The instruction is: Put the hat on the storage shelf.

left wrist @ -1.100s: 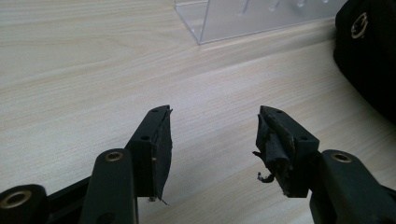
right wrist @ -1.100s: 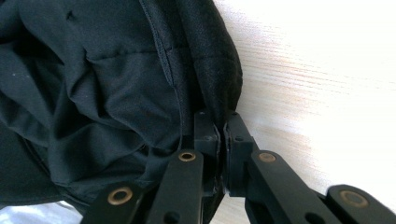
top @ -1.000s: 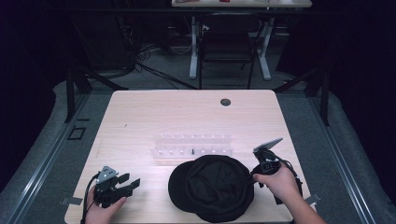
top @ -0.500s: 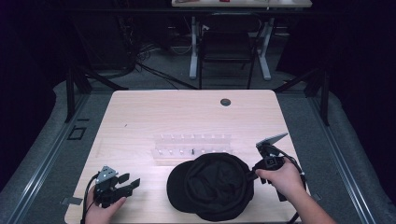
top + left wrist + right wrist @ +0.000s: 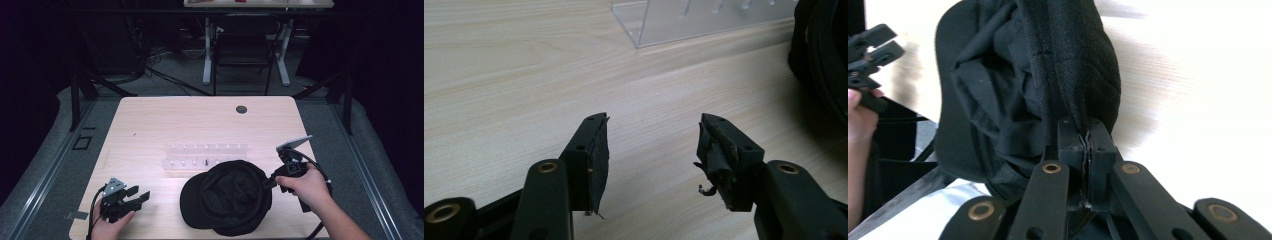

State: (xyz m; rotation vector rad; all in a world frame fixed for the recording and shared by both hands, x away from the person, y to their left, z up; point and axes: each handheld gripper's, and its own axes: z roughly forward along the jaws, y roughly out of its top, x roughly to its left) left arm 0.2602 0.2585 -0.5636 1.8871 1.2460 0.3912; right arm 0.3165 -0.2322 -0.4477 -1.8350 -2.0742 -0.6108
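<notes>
Your right hand-held gripper [image 5: 268,182] has its jaws closed flat on the rim of the black cap [image 5: 227,197], which lies crown-down near the bench's front edge, right of centre, its opening facing up. In the right gripper view the jaws meet on a narrow fold of the cap's edge band [image 5: 1068,95], with little fabric between them.

Your left hand-held gripper [image 5: 131,196] rests near the front left corner of the bench [image 5: 150,125], well apart from the cap, jaws spread wide and holding nothing (the left gripper view shows bare wood between them [image 5: 651,150]).

Risks noted:

- Thin bite. The hold is on the band's edge alone. A quick pull or lift could let the fabric slide out, and the cap would drop back or land askew.
- One-sided hold. With the far side of the cap unsupported, lifting from the right rim would likely let the soft crown sag and fold, or drag along the wood.
- Nearby clear plastic rack [image 5: 206,155]. It stands just behind the cap, and I cannot tell whether they touch. A push toward the back edge could knock or shift it.
- Worn pad. The left hand-held gripper's pad [image 5: 716,150] looks frayed (loose strands at its lower edge); it may snag cloth or grip unevenly.
</notes>
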